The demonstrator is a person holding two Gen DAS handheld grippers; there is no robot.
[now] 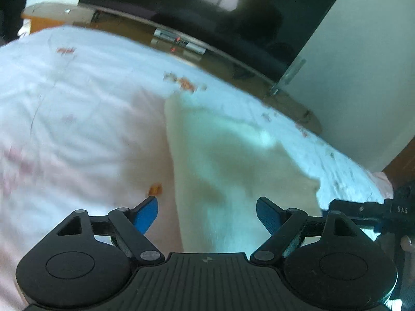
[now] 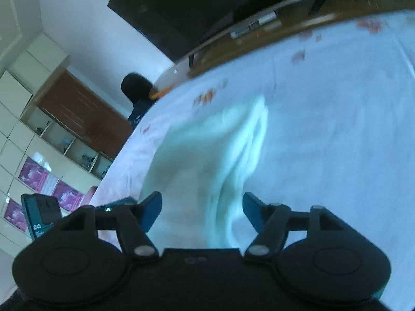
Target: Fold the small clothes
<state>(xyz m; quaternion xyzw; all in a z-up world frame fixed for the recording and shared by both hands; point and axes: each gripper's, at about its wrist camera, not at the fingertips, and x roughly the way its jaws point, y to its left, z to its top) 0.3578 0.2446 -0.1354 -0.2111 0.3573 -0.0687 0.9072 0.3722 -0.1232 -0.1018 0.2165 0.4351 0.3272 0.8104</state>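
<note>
A small cream-white garment (image 1: pixel 228 160) lies rumpled on a bed with a white, flower-printed sheet (image 1: pixel 77 108). My left gripper (image 1: pixel 207 215) is open and empty, its blue pads (image 1: pixel 146 216) spread just above the garment's near edge. In the right wrist view the same garment (image 2: pixel 207 155) lies bunched with a raised fold. My right gripper (image 2: pixel 202 212) is open and empty, hovering over the garment's near end. Both views are motion-blurred.
A wooden TV bench (image 1: pixel 181 44) with a large dark screen (image 1: pixel 220 7) stands beyond the bed. A white shelf unit (image 2: pixel 39 142) and a brown door (image 2: pixel 83 119) are at the left. The other gripper (image 1: pixel 376 212) shows at the right edge.
</note>
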